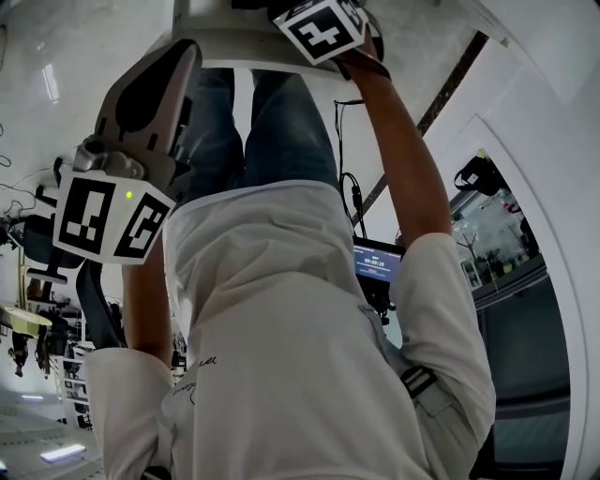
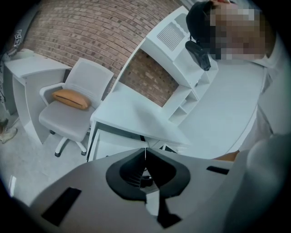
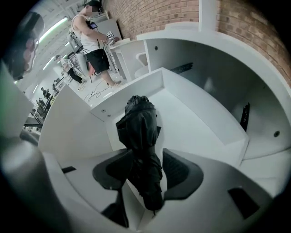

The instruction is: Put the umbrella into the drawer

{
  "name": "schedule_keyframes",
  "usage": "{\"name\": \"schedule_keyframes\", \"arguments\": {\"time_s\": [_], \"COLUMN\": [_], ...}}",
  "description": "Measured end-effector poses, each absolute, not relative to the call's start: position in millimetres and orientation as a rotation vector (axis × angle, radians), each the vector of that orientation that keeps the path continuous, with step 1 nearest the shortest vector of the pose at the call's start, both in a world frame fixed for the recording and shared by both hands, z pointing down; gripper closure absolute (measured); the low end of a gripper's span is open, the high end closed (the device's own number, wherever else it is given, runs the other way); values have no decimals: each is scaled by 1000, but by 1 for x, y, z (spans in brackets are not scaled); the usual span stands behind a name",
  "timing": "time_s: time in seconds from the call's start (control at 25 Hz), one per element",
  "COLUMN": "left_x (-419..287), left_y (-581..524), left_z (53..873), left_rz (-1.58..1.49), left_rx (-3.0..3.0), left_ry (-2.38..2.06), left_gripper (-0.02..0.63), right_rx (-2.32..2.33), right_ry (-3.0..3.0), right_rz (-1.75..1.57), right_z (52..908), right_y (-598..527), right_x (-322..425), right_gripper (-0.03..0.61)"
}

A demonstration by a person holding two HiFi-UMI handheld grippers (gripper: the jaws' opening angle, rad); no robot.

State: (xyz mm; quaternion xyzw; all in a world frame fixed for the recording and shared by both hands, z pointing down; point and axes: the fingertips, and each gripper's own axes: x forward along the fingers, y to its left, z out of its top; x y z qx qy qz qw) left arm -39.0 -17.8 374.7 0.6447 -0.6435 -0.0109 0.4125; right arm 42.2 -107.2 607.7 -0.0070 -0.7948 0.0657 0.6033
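Observation:
A folded black umbrella stands almost on end between the jaws of my right gripper, over the open white drawer. Its far end reaches down toward the drawer's back left corner. The left pad touches the fabric, while a thin sliver of light shows beside the right pad. My left gripper is shut with nothing in it, held up away from the drawer. In the head view the left gripper is at the upper left. Only the right one's marker cube shows at the top.
The drawer sits in a curved white desk backed by a brick wall. The left gripper view shows another white desk, a grey office chair with an orange cushion and a shelf unit. Another person stands far off.

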Motion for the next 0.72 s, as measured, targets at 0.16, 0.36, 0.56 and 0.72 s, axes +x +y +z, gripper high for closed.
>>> {"name": "schedule_keyframes", "arguments": {"time_s": [0.16,0.36,0.56,0.72], "left_x": [-31,-29,-34,-34], "left_y": [-21,-26,-25,-27], "left_z": [366,363,354,344], "left_rz": [-17,-5,-10,-13], "left_rx": [1660,1678,1672,1682], "left_ry": [-1605,-1605,-1642,-1671], "left_gripper": [597,597,597,595], "right_rx": [48,100,149,192], "right_ry": [-1892,-1924,-1976,-2046], "right_rz": [158,208,256,300], "right_z": [593,585,565,541], "right_y": [-118,-129,-133,-137], "right_x": [47,58,59,57], "right_gripper": [441,479,512,526]}}
